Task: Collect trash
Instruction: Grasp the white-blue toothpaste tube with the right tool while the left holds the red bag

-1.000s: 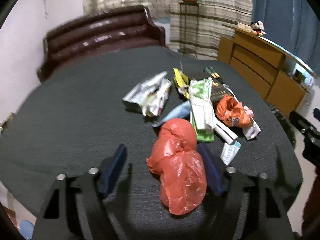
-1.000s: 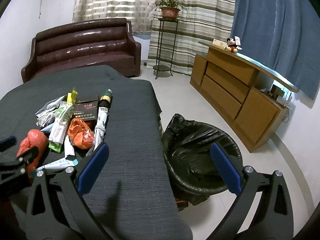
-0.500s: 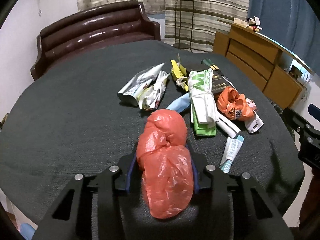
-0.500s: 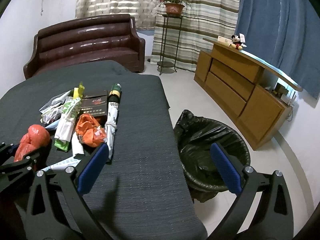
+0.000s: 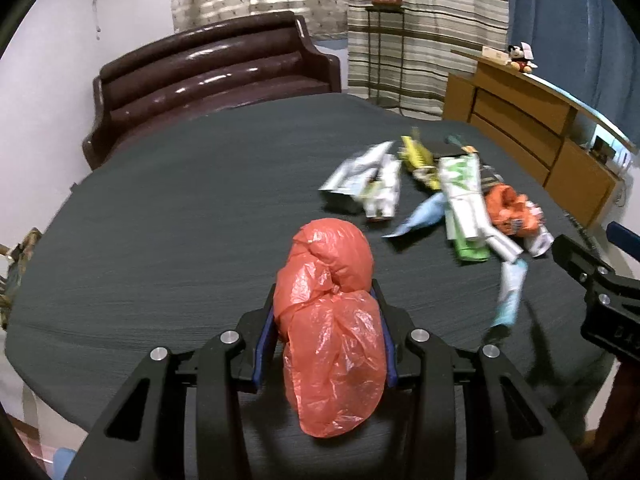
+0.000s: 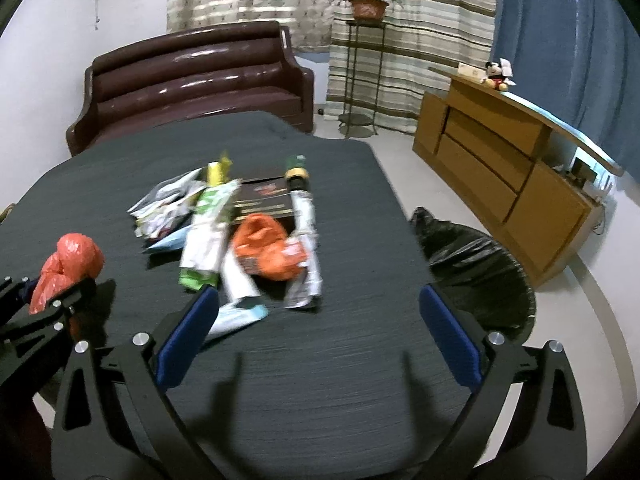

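One dark table (image 6: 328,360) bearing wrappers (image 6: 208,220); brown sofa (image 6: 192,76) behind

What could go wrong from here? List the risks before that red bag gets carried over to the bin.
1. The left hand-held gripper pinches only the middle of the red plastic bag; thin crumpled film bulging out both ends could slip free.
2. The black-lined bin sits off the table's far side, so the carry passes the trash pile and could snag it.
3. The open right hand-held gripper hovers in that path; the two may collide.
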Available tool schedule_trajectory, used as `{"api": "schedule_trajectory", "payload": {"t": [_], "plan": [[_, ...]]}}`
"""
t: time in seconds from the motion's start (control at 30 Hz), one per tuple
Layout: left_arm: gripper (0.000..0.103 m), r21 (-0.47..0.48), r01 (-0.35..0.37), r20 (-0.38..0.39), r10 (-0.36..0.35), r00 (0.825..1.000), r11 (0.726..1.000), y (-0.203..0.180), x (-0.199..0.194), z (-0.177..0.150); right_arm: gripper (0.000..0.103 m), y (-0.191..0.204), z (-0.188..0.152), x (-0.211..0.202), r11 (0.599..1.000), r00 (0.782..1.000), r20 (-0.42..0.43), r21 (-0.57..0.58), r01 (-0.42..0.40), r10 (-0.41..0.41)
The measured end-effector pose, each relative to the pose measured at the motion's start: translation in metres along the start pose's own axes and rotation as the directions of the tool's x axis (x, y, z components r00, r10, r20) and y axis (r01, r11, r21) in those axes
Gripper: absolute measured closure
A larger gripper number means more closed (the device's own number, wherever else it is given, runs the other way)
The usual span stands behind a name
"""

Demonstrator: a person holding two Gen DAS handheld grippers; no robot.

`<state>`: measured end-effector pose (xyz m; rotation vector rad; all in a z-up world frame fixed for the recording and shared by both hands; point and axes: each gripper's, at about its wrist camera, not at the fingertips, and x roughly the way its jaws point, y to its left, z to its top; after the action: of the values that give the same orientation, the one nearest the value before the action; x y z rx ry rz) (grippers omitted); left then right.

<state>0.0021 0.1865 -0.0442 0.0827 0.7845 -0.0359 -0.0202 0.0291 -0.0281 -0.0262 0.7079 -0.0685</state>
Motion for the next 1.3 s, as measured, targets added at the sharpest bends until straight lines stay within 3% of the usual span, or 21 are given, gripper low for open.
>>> {"api": "schedule_trajectory", "payload": {"t": [0.07,0.17,0.37,0.53,0.87,1.3], "plan": [[0.061,0.001,-0.025,0.006,0.025,1.0,1.0,0.014,-0.001,-0.002,0.006,0.01,-0.002,-0.001,1.0,1.0,0.001,-0.013,-0.003,0.003],[0.061,-0.008,-0.063,0.013,0.063,0.998,0.998,0.033,-0.002,-0.002,0.017,0.024,-0.004,0.001,1.0,1.0,-0.016,-0.026,-0.006,0.006],[0.061,-0.056,-0.102,0.014,0.103,0.995,0.993,0.067,0.001,-0.003,0.021,0.046,-0.01,0.006,0.999,0.998,-0.059,-0.033,-0.011,0.009],[0.061,-0.069,-0.095,0.01,0.096,0.995,0.993,0.075,0.004,-0.006,0.023,0.056,-0.016,0.011,0.998,0.996,-0.092,-0.067,0.014,-0.02],[0.061,-0.072,-0.049,0.013,0.05,0.999,0.996,0.076,0.008,-0.012,0.034,0.034,-0.023,0.011,0.997,0.99,-0.124,-0.048,0.057,-0.062],[0.061,-0.066,-0.035,0.013,0.036,0.999,0.997,0.071,0.006,-0.015,0.068,0.03,-0.023,0.009,0.999,0.989,-0.146,-0.033,-0.002,-0.003]]}}
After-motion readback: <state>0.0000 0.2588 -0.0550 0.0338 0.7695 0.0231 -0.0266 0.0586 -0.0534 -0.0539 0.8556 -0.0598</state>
